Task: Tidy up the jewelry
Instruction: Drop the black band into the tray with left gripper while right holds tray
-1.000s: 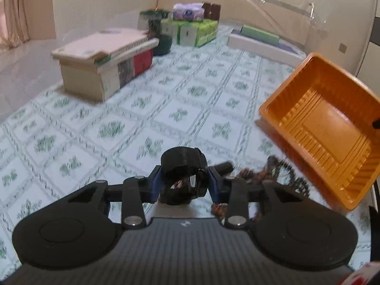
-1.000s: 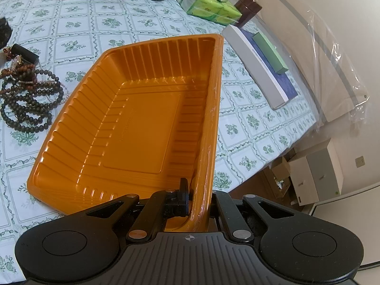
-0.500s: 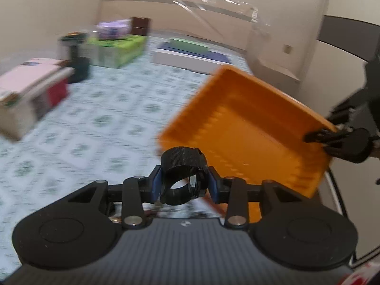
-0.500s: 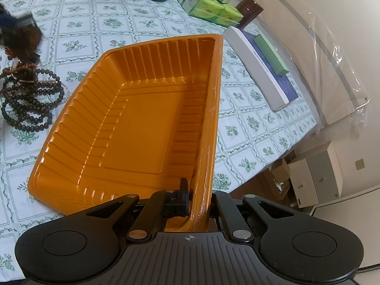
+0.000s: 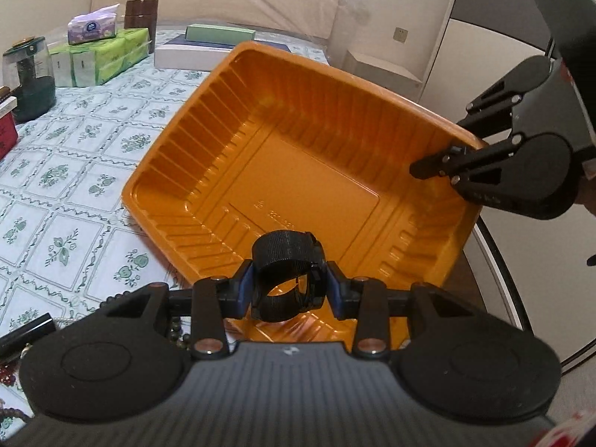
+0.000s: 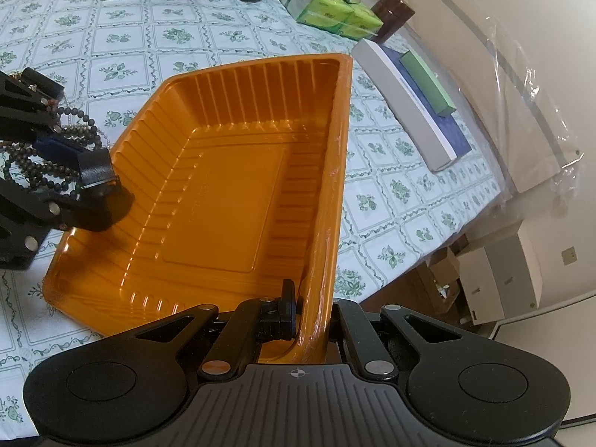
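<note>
Floral-patterned cloth covers the bench (image 6: 156, 37). An orange tray (image 6: 223, 193) is tilted on it, one side wall clamped between the closed jaws of the right tool (image 6: 309, 320). A black strap band (image 5: 285, 275) is gripped by the left tool (image 5: 288, 288) above the tray's near edge. Dark bead strings (image 6: 48, 149) lie beside the tray.

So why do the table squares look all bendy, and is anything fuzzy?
Left wrist view: the fisheye lens curves the tablecloth grid, and the picture is sharp. Right wrist view: the same bending at the edges, light gleams on the orange tray wall, and the black band casts a shadow on the tray rim.
</note>
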A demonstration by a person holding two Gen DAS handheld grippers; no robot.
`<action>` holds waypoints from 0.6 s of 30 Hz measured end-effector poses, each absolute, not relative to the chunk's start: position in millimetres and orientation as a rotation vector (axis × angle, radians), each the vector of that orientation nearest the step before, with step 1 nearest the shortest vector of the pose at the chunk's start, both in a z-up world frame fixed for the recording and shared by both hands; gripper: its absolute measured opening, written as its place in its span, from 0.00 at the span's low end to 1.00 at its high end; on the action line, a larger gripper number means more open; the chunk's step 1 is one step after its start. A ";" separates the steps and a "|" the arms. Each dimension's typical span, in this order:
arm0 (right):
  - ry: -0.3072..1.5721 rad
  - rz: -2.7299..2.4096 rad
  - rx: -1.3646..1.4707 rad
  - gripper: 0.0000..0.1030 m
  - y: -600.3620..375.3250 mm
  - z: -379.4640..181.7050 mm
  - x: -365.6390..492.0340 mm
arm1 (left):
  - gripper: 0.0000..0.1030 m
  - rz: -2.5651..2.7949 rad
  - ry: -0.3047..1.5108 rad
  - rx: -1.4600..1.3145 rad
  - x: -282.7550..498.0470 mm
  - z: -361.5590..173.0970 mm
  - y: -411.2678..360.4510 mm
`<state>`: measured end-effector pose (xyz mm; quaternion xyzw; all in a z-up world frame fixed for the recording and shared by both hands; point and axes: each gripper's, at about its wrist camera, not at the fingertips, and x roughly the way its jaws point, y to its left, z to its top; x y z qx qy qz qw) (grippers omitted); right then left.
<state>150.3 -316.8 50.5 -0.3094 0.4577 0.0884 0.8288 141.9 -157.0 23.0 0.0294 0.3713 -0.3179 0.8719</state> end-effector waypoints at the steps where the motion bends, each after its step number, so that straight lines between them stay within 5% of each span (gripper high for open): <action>1: 0.972 0.187 -0.656 0.03 -316.5 50.4 150.2 | 0.35 -0.664 0.776 0.063 142.5 22.2 -158.7; 18: 0.969 0.187 -0.664 0.03 -316.4 48.3 148.3 | 0.50 -0.549 0.719 0.065 130.0 36.9 -114.3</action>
